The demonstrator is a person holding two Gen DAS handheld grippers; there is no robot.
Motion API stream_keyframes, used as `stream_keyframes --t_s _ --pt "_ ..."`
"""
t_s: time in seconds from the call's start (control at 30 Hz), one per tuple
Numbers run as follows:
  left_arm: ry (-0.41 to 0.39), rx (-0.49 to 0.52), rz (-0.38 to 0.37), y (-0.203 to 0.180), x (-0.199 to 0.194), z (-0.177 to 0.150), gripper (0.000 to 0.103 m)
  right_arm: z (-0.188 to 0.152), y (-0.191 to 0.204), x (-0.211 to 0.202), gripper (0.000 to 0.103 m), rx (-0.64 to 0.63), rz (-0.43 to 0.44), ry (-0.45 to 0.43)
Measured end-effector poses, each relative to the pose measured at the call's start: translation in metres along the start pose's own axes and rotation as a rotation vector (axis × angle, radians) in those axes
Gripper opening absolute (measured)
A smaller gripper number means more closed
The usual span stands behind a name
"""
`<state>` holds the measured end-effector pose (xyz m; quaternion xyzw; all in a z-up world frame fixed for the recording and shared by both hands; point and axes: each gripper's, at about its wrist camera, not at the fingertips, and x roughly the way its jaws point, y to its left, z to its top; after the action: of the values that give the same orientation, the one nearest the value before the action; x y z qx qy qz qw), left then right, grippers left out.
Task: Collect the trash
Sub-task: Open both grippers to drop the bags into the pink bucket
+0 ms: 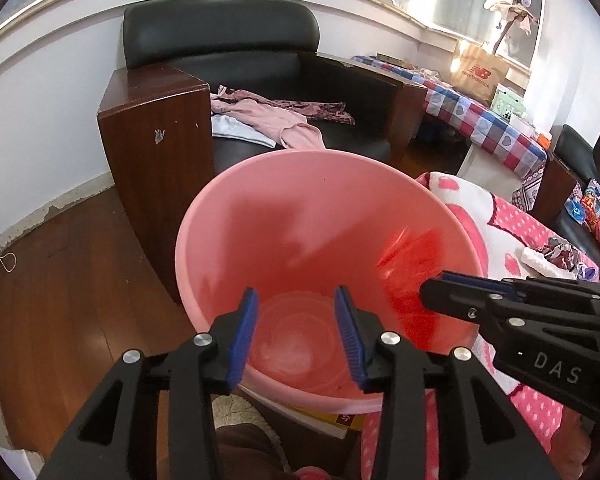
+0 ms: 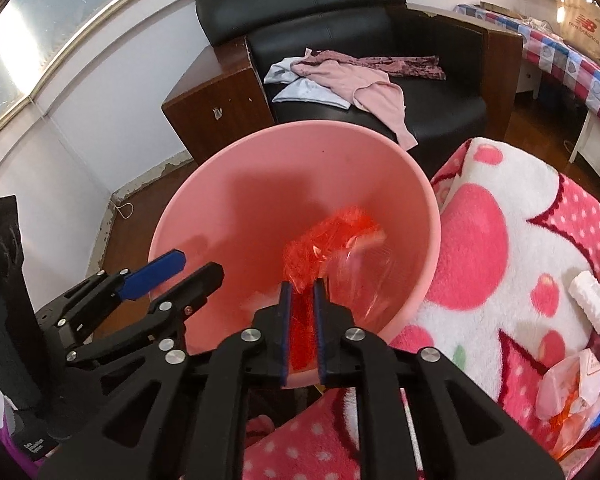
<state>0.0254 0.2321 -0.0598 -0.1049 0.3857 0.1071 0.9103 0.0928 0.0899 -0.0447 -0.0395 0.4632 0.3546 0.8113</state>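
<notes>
A pink plastic bin [image 1: 300,208] [image 2: 228,200] stands beside a pink-and-white blanket [image 2: 492,240]. My left gripper [image 1: 296,316] is open and empty over the bin's near rim; it also shows in the right wrist view [image 2: 188,270]. My right gripper [image 2: 303,300] hangs over the bin's right side, its jaws a narrow gap apart. A red clear wrapper [image 2: 324,240] [image 1: 404,256] lies blurred inside the bin just past the fingertips, seemingly loose. The right gripper [image 1: 440,286] shows side-on in the left wrist view. More wrappers [image 2: 576,384] and a white strip [image 2: 596,312] lie on the blanket.
A black armchair [image 1: 260,60] with wooden arms stands behind the bin, with clothes [image 1: 268,116] on its seat. A table with a checked cloth [image 1: 484,116] and a paper bag [image 1: 478,72] is at the right. Wooden floor [image 1: 68,280] lies at the left.
</notes>
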Motion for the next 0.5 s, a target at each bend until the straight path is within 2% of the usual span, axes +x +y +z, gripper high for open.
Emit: stream_keyframes --t_s 0.13,0.5 --pt "-0.015 -0.005 -0.004 0.001 -0.006 0.001 0.04 -0.002 0.001 -0.007 0.028 -0.006 0.001 -0.014" --pt "-0.088 -0.052 -0.049 -0.007 -0.045 -0.001 0.042 -0.02 0.005 -0.057 0.03 -0.064 -0.035 -0.135"
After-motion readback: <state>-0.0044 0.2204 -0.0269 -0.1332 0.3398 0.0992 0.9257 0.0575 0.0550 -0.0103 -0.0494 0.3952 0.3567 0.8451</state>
